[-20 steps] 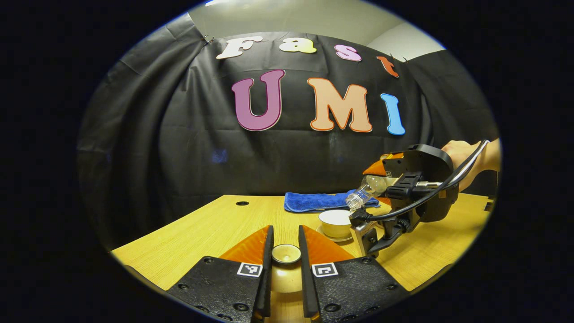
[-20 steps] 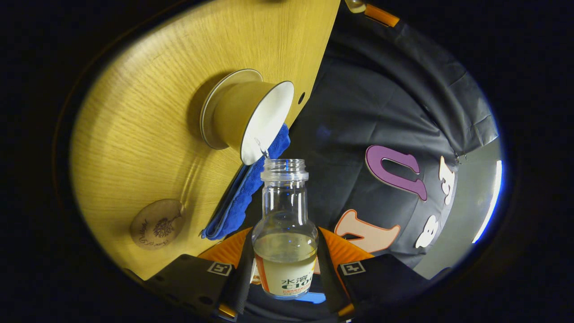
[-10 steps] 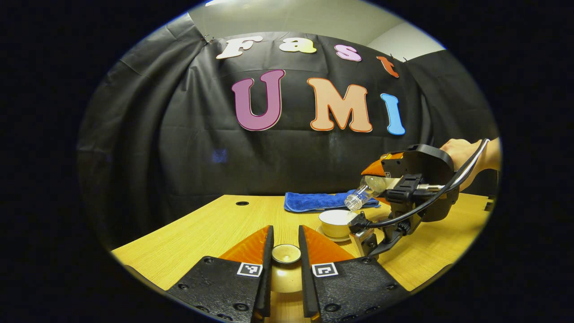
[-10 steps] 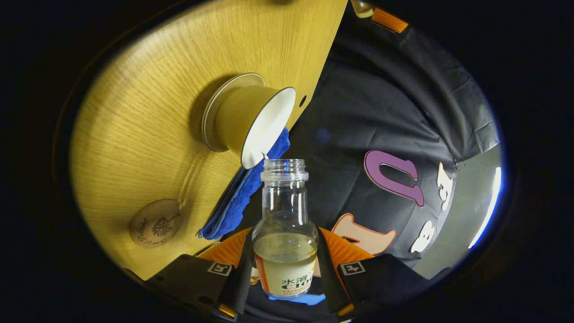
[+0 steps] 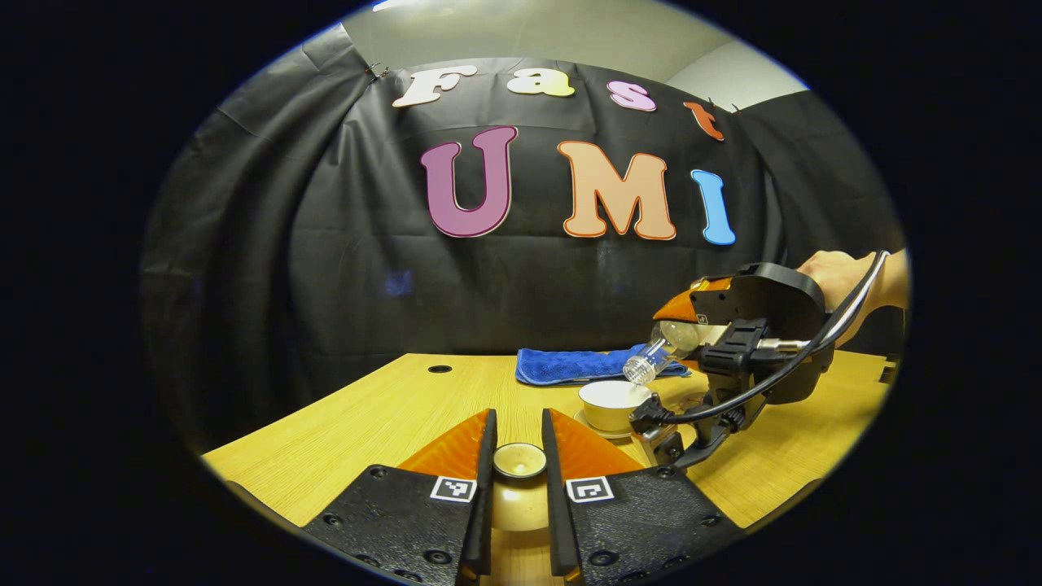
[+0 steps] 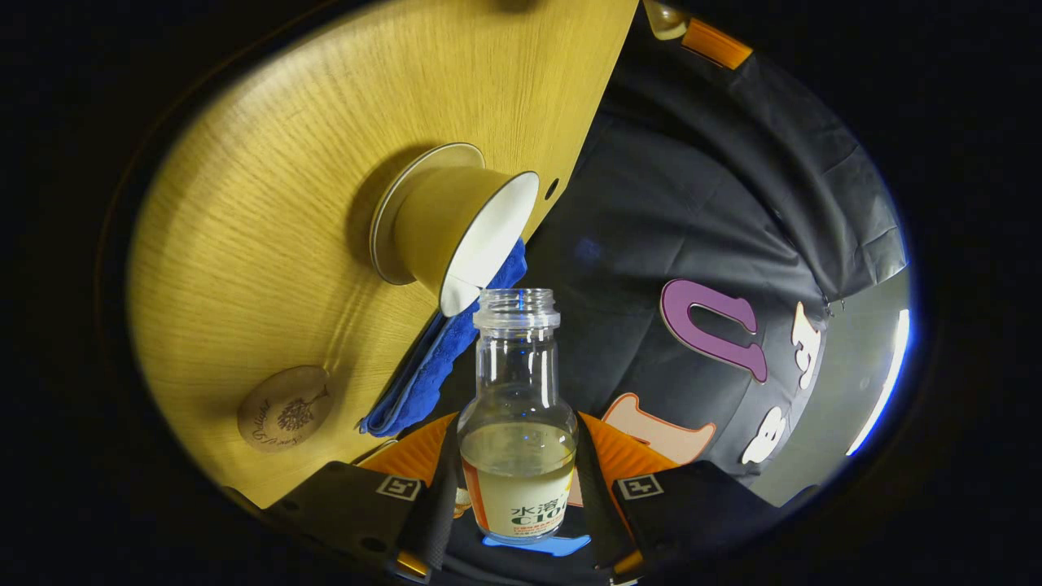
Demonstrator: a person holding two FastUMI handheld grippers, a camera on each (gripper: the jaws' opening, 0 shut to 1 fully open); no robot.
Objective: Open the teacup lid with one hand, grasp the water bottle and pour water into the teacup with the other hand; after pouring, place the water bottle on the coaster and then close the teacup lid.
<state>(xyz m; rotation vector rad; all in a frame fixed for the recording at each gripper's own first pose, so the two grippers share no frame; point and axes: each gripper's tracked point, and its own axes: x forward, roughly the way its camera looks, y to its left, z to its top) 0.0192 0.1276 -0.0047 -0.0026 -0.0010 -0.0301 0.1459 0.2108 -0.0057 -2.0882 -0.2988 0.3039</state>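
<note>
The water bottle (image 6: 518,423), pinched by the right gripper (image 6: 518,488), should be kept tilted over the teacup (image 6: 456,232); the lid (image 5: 519,461) is pinched by the left gripper (image 5: 518,480).

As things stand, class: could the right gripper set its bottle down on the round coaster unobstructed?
Probably yes. The coaster lies bare on the table, apart from the teacup and blue towel; the right gripper holds the bottle tilted near the cup.
</note>
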